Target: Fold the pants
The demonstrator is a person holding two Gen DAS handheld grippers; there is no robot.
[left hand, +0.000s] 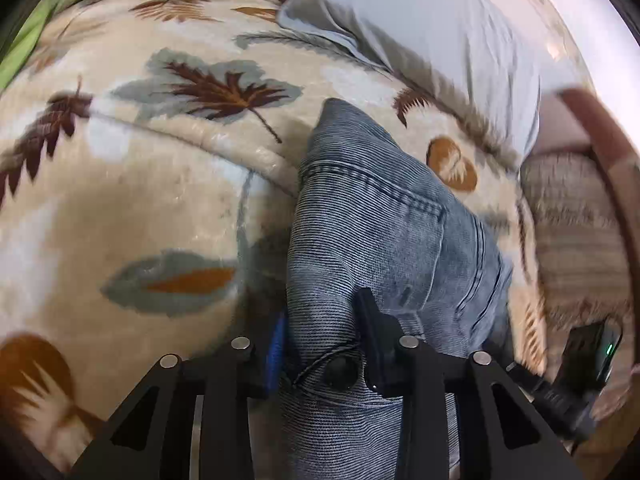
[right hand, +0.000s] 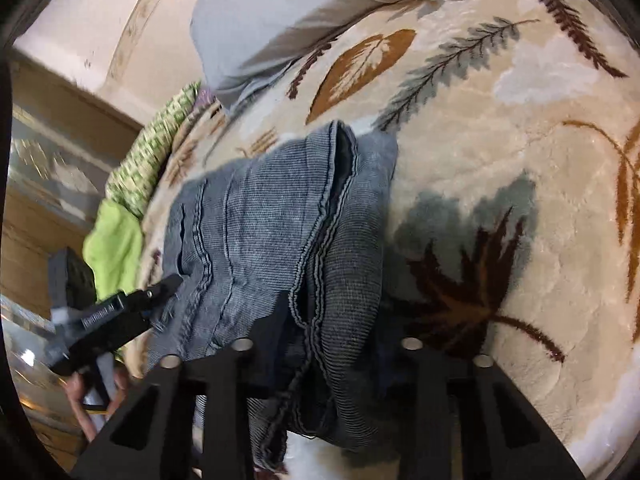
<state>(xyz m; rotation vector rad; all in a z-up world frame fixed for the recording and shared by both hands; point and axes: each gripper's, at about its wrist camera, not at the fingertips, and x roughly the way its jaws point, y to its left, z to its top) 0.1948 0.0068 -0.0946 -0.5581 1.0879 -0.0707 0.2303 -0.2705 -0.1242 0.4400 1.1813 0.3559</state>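
The blue denim pants (left hand: 368,216) lie bunched on a beige leaf-patterned blanket (left hand: 152,184). In the left wrist view my left gripper (left hand: 320,336) is shut on the pants near the waistband button (left hand: 340,372), with denim squeezed between the black finger and the blue pad. In the right wrist view my right gripper (right hand: 320,344) is shut on a folded edge of the pants (right hand: 280,216), and cloth hides its fingertips. The left gripper also shows in the right wrist view (right hand: 160,288) at the pants' left edge. The right gripper's body shows at the lower right of the left wrist view (left hand: 576,376).
A light grey pillow (left hand: 432,28) lies at the head of the bed, also in the right wrist view (right hand: 256,20). A green cloth (right hand: 120,240) and a green patterned fabric (right hand: 156,148) lie at the blanket's edge. A wooden bed frame (left hand: 592,152) runs beside it.
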